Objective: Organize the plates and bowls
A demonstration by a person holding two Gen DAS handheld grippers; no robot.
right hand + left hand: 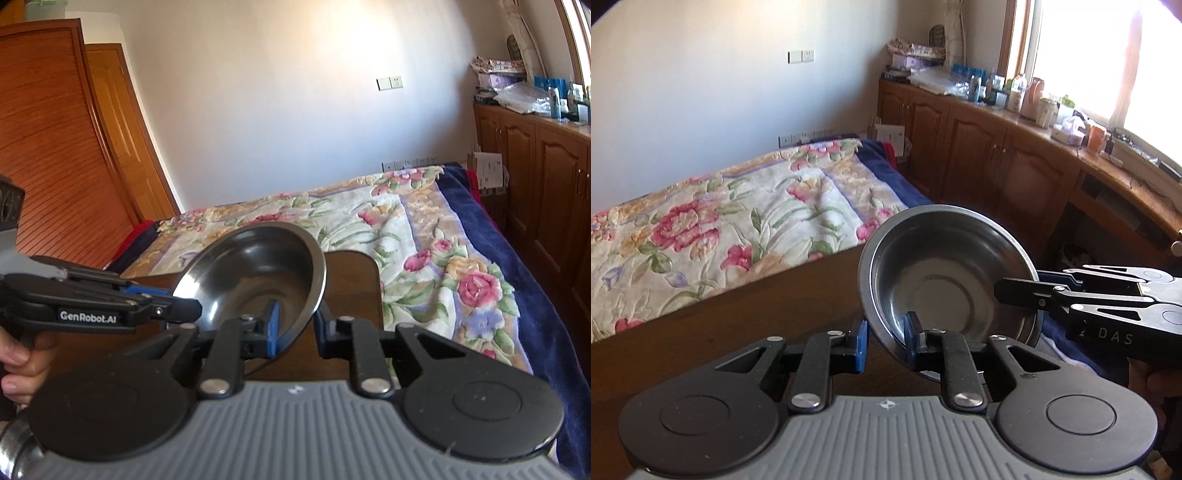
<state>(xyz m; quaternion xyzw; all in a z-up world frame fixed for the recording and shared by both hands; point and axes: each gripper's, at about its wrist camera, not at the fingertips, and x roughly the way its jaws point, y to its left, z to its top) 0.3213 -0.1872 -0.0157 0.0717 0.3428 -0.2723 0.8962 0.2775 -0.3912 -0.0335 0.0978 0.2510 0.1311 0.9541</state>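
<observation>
From the left wrist camera, one bed with a flowered cover fills the 9 o'clock side. One dark wooden table lies in front of it. At 6 o'clock is the left gripper. Its two blue pads are drawn in on the near wall of one steel bowl, one pad outside and one inside. They grip the rim at about 7 o'clock. The bowl is tilted, with its open side facing the camera, and sits over the far right part of the table. Its left rim shows a doubled edge; I cannot tell whether a second bowl is nested in it. At 3 o'clock the right gripper comes in level, its two fingers pinched on the bowl's rim at about 4 o'clock. One row of wooden cupboards with a cluttered top runs behind, from 12 to 3 o'clock.

From the right wrist camera, two wooden doors stand at 10 o'clock. One left hand at 8 o'clock grips the handle of the left gripper. That gripper is clamped on the bowl at the rim's 8 o'clock. At 6 o'clock the right gripper has its two blue pads closed on the bowl's near wall, one inside and one outside. The table shows under the bowl, and the bed stretches from 12 to 4 o'clock.
</observation>
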